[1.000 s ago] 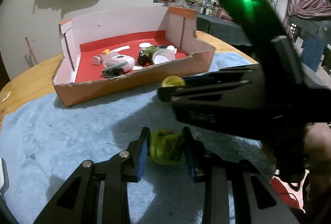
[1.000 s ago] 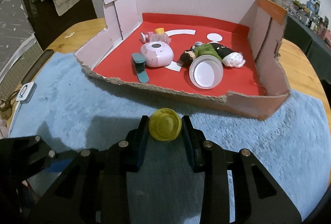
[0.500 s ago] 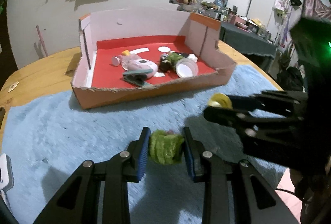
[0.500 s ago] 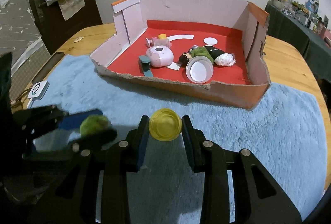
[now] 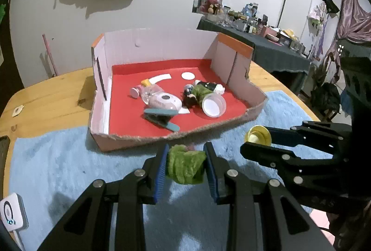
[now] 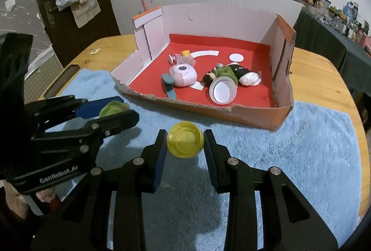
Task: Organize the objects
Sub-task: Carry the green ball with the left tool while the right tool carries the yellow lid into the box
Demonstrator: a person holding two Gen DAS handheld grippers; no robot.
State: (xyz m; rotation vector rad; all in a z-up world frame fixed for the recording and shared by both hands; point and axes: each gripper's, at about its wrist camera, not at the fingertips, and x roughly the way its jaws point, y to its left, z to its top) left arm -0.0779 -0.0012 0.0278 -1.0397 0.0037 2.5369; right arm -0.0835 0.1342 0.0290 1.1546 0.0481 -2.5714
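Ahead of my grippers, the box (image 5: 255,109) holds toys. My left gripper (image 5: 186,164) clamps a green toy (image 5: 185,167); my right gripper (image 6: 185,143) clamps a yellow ball (image 6: 185,142).

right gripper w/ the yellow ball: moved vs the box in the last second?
Yes. In the right wrist view the cardboard box sits farther off and smaller than a second ago, so the right gripper, shut on the yellow ball, has backed away from it.

Both grippers (image 5: 186,166) (image 6: 185,144) are matte black with silver screws, blue-padded jaws and white "GenRobot.AI" lettering.
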